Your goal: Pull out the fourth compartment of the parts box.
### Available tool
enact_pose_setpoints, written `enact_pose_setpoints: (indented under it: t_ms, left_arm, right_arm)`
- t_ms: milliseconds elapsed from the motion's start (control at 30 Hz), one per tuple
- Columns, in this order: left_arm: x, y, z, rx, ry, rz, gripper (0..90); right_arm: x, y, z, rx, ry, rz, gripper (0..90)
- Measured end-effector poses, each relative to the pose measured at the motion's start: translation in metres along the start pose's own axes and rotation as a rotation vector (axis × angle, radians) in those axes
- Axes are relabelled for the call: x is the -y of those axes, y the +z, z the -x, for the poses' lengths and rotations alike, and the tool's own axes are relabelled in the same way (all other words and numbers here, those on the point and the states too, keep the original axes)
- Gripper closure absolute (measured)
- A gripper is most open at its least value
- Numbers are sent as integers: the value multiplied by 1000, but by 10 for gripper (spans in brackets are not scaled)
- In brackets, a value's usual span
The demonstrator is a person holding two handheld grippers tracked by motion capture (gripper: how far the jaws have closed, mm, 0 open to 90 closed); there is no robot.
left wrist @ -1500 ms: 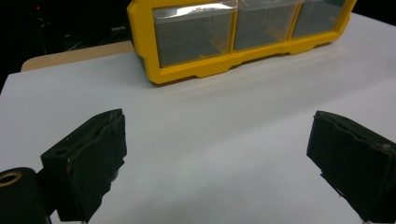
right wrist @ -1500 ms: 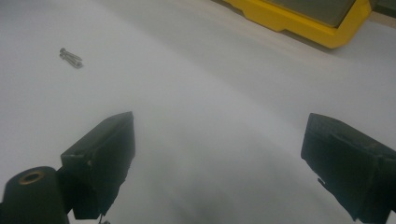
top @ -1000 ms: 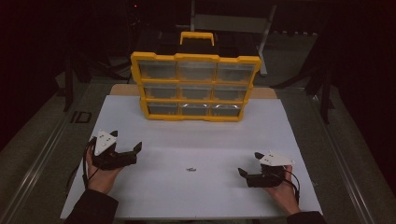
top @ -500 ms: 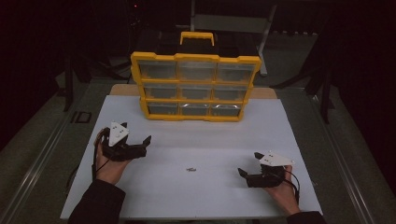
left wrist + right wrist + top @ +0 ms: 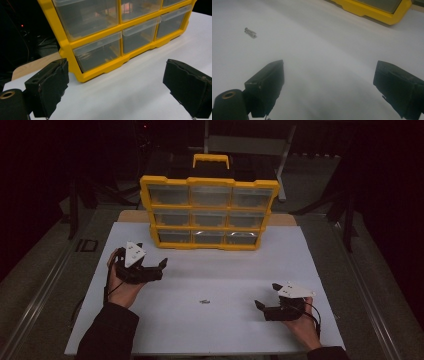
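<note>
Before the yellow plastic drawer cabinet (image 5: 209,212), the left gripper (image 5: 117,87) hovers wide, empty — right gripper (image 5: 329,87) wide too; probably lining up a bottom drawer.

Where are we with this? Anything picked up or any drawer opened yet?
Nothing looks done: all drawers of the yellow organizer sit closed and the small screws lie loose on the white sheet. Left gripper, open, faces the bottom-left drawer. Right gripper is open and empty. Everything remains.
</note>
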State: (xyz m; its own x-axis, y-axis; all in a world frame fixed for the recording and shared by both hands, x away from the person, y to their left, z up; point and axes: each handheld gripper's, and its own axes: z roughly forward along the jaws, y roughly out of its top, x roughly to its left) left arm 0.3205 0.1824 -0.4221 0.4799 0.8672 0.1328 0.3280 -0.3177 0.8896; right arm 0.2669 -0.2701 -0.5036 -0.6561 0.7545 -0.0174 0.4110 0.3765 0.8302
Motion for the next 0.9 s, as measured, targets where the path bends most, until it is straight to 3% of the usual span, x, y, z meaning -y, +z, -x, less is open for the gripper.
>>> enact_pose_setpoints:
  t_ms: [400,900]
  left_arm:
    - [-20,18,-1,-19,33,-5,70]
    - [-33,36,-2,-53,81,-24,90]
  right_arm:
    - [0,0,1,-4,-1,0,100]
    - [0,0,0,-4,0,-2,100]
